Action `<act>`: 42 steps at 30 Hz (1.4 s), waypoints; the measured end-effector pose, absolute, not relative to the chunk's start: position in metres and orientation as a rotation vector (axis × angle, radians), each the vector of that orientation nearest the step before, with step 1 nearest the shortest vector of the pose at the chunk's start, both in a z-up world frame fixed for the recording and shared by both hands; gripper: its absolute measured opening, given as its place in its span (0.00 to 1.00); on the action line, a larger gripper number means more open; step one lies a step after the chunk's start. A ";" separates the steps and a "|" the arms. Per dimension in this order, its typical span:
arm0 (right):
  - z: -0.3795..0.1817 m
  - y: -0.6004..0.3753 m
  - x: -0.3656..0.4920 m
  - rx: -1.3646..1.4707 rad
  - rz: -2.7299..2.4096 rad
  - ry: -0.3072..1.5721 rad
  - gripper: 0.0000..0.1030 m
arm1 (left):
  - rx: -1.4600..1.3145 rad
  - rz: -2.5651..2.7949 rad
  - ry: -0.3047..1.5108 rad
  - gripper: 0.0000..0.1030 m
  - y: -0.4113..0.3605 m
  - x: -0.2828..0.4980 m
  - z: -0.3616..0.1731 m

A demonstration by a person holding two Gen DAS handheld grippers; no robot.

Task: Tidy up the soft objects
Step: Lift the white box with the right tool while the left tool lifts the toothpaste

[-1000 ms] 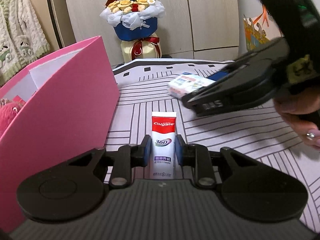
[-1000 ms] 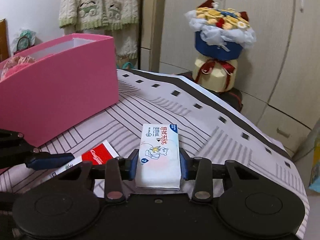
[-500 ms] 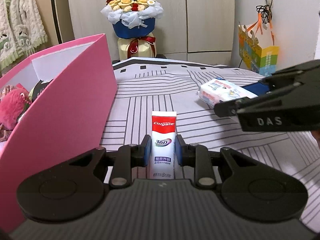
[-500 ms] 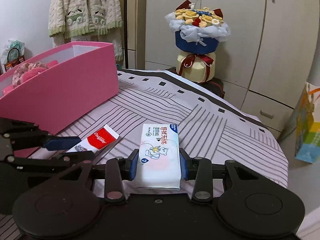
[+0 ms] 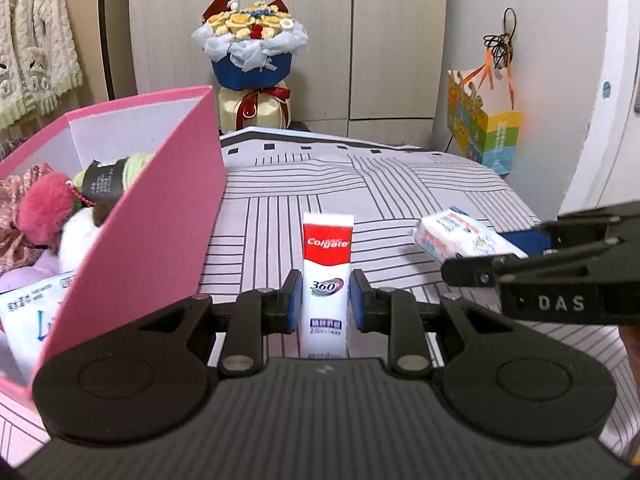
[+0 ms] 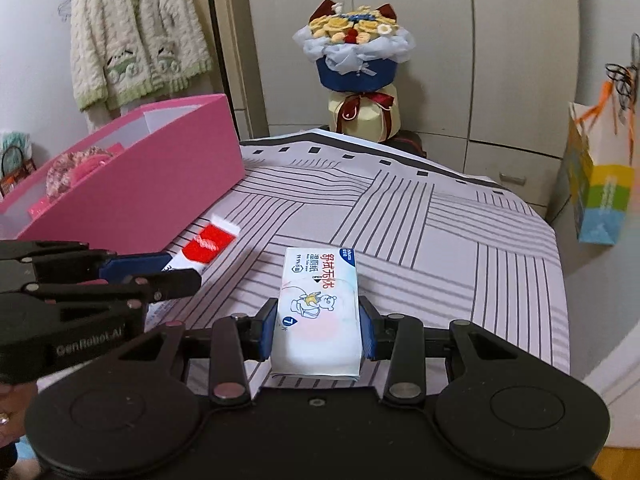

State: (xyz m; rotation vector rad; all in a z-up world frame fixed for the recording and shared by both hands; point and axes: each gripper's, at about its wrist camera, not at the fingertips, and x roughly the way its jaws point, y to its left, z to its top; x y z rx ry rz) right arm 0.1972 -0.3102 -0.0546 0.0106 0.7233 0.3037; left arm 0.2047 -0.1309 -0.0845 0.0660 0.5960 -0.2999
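Left wrist view: a red-and-white toothpaste tube [image 5: 327,280] stands upright in the left tool [image 5: 325,306], pads narrowly closed on its sides, beside the pink box [image 5: 160,220]. The right tool [image 6: 319,330], half open, grips a tissue pack [image 6: 318,312] over the striped bed [image 6: 440,232].

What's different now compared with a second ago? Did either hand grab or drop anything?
Nothing was grabbed or dropped. Both hands shifted: the left view now looks further into the pink box, showing the plush toys inside, and the right gripper has slid lower and further right in that view. The left gripper still clamps the toothpaste tube; the right still clamps the tissue pack.
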 end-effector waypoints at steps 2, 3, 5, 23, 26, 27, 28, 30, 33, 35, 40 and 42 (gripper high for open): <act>-0.053 -0.310 0.188 0.022 0.293 0.715 0.43 | 0.055 -0.311 0.596 0.23 -0.128 0.200 -0.082; -0.053 -0.308 0.180 0.022 0.281 0.707 0.43 | 0.046 -0.319 0.597 0.23 -0.126 0.198 -0.081; -0.052 -0.305 0.171 0.033 0.261 0.693 0.43 | 0.028 -0.328 0.595 0.23 -0.124 0.195 -0.081; -0.042 -0.282 0.108 0.074 0.216 0.617 0.43 | -0.033 -0.418 0.506 0.10 -0.100 0.153 -0.062; -0.042 -0.276 0.102 0.074 0.232 0.614 0.43 | -0.046 -0.439 0.508 0.09 -0.095 0.149 -0.058; -0.043 -0.274 0.101 0.074 0.236 0.615 0.43 | -0.053 -0.443 0.509 0.09 -0.092 0.149 -0.058; -0.043 -0.271 0.100 0.072 0.239 0.614 0.43 | -0.054 -0.447 0.509 0.09 -0.091 0.149 -0.059; -0.044 -0.268 0.097 0.067 0.240 0.610 0.43 | -0.049 -0.446 0.499 0.09 -0.090 0.149 -0.060; -0.045 -0.269 0.096 0.077 0.246 0.610 0.43 | -0.025 -0.445 0.482 0.09 -0.091 0.148 -0.062; -0.046 -0.269 0.096 0.078 0.247 0.610 0.43 | -0.022 -0.458 0.477 0.09 -0.092 0.148 -0.062; -0.046 -0.269 0.102 0.045 0.263 0.598 0.43 | -0.007 -0.475 0.478 0.09 -0.094 0.149 -0.064; -0.047 -0.268 0.107 0.013 0.257 0.592 0.43 | -0.003 -0.479 0.474 0.09 -0.094 0.150 -0.065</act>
